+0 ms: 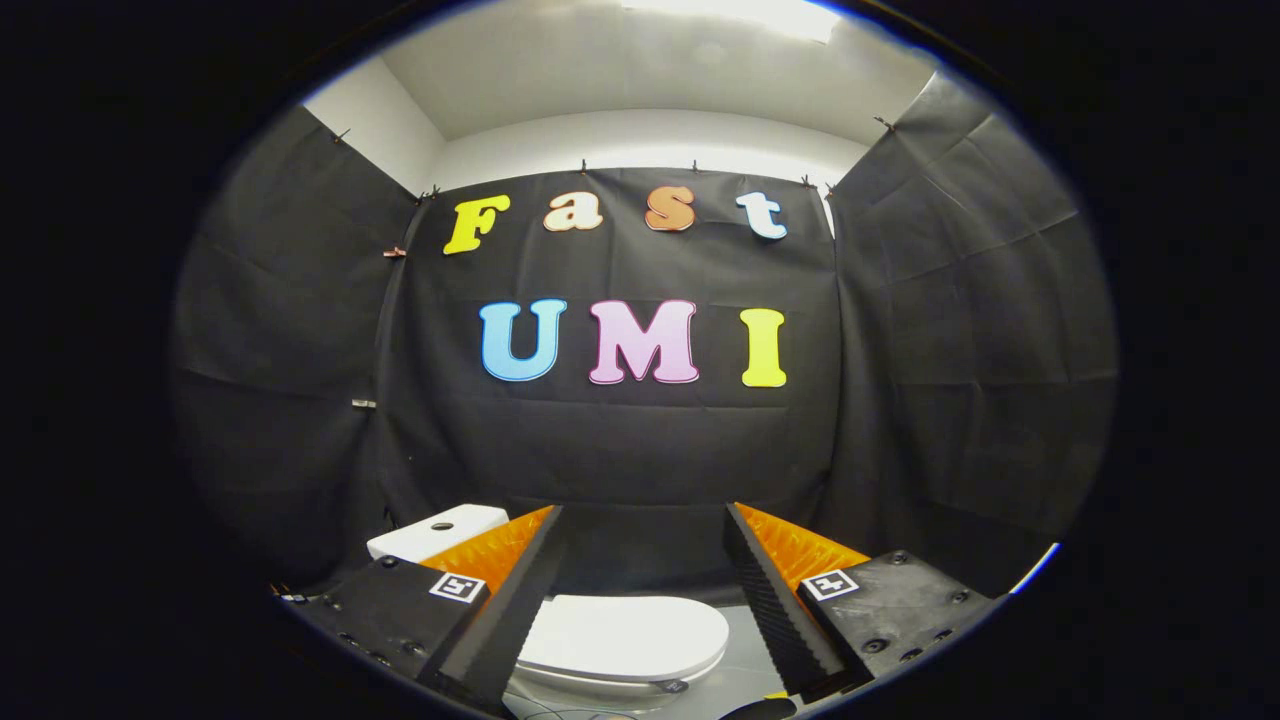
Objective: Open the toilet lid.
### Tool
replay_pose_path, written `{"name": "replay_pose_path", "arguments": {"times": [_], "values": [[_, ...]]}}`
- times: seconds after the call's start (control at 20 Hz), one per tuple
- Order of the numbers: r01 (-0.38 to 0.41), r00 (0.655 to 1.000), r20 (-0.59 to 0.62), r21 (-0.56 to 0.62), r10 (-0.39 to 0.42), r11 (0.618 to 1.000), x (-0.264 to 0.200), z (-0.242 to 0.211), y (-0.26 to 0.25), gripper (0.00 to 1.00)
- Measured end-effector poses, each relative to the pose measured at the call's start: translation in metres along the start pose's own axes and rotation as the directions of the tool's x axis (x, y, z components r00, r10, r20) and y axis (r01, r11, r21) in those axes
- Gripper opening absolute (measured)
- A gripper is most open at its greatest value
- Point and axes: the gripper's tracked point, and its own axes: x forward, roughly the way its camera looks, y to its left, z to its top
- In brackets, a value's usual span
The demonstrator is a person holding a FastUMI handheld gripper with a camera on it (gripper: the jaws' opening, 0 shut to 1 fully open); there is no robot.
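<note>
A white toilet stands low in the booth, below and ahead of my fingers. Its lid (pixel 625 632) lies flat and closed over the bowl, showing in the gap between the two fingers. The white tank (pixel 437 531) with a flush button on top sits behind my left finger, partly hidden by it. My gripper (pixel 645 520) is open, its fingers spread wide with nothing between them. It hovers above the lid and touches nothing.
Black cloth walls close the booth at the back, left and right. A pale grey floor (pixel 735 680) shows beside the toilet bowl. A small dark object (pixel 760 708) lies at the floor near my right finger.
</note>
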Motion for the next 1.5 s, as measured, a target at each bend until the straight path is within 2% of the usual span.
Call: {"name": "replay_pose_path", "arguments": {"times": [0.45,0.7,1.0,1.25,1.5], "values": [[0.039,0.998,-0.046,0.049,-0.037,0.998,0.003,-0.017,-0.011,0.99],[0.069,0.992,-0.114,0.145,-0.052,0.987,0.016,-0.046,-0.032,0.99],[0.149,0.973,-0.212,0.301,-0.086,0.942,0.032,-0.094,-0.066,0.96],[0.214,0.943,-0.325,0.444,-0.066,0.870,0.048,-0.150,-0.086,0.96],[0.280,0.904,-0.424,0.484,-0.058,0.829,0.056,-0.208,-0.105,0.97]]}}
